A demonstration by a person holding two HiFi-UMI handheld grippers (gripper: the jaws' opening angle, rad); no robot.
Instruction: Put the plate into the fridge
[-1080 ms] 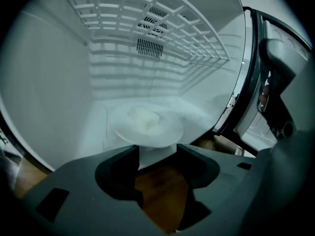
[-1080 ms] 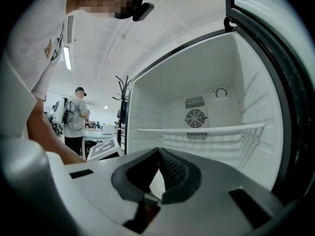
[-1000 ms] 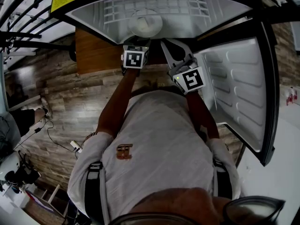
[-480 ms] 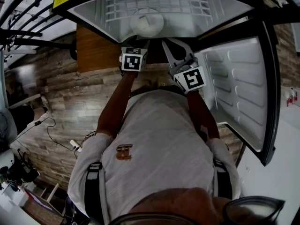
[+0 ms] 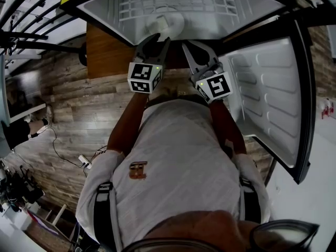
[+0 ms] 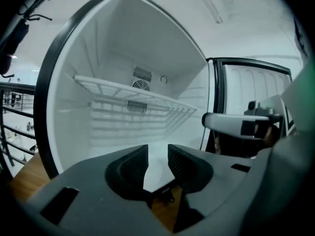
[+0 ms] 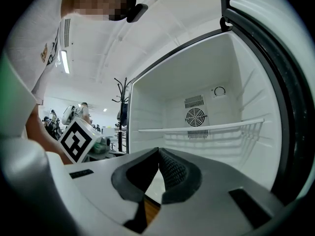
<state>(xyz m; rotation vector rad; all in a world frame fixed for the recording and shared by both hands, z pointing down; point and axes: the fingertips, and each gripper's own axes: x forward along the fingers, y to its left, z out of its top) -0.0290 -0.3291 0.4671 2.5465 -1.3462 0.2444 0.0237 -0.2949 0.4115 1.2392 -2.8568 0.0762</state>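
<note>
The plate [image 5: 167, 22] lies alone on the open fridge [image 5: 105, 7] floor, top centre. The left gripper [image 5: 156, 39] has lifted off it since the earlier frame, its jaws closing but still apart and empty. The right gripper [image 5: 188, 49] has its jaws together.

The head camera looks steeply down past the person's light grey T-shirt [image 5: 173, 161] into the open white fridge [image 5: 105, 12]. Cameras on the left claw [image 5: 160, 37] and right claw [image 5: 188, 49] sit low behind their jaws, close to the compartment, both seeing its white wire shelf [image 6: 133, 96] and round fan vent [image 7: 195, 116].
</note>
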